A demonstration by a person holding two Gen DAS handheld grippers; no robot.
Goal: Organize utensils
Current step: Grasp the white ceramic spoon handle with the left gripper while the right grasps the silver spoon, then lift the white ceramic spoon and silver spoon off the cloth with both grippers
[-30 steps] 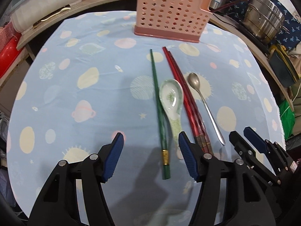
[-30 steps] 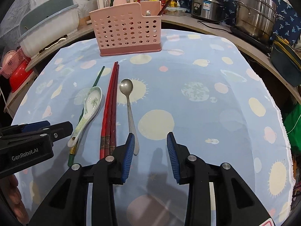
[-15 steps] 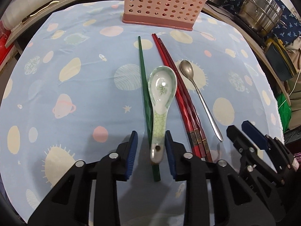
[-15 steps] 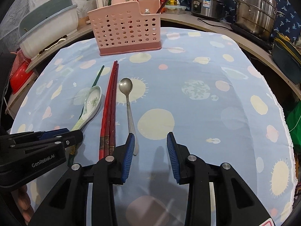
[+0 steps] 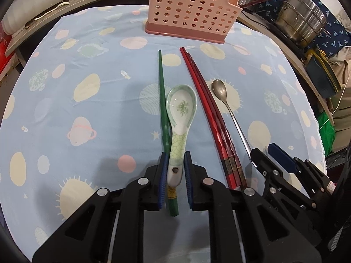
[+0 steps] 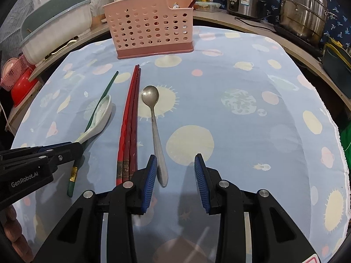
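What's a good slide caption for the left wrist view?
Left gripper closing on the ceramic spoon handle, beside green chopstick and red chopsticks.

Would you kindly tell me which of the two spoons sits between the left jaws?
The ceramic spoon, white with green patterning; the left gripper has just been closing on its handle. The metal spoon lies untouched, right of the red chopsticks.
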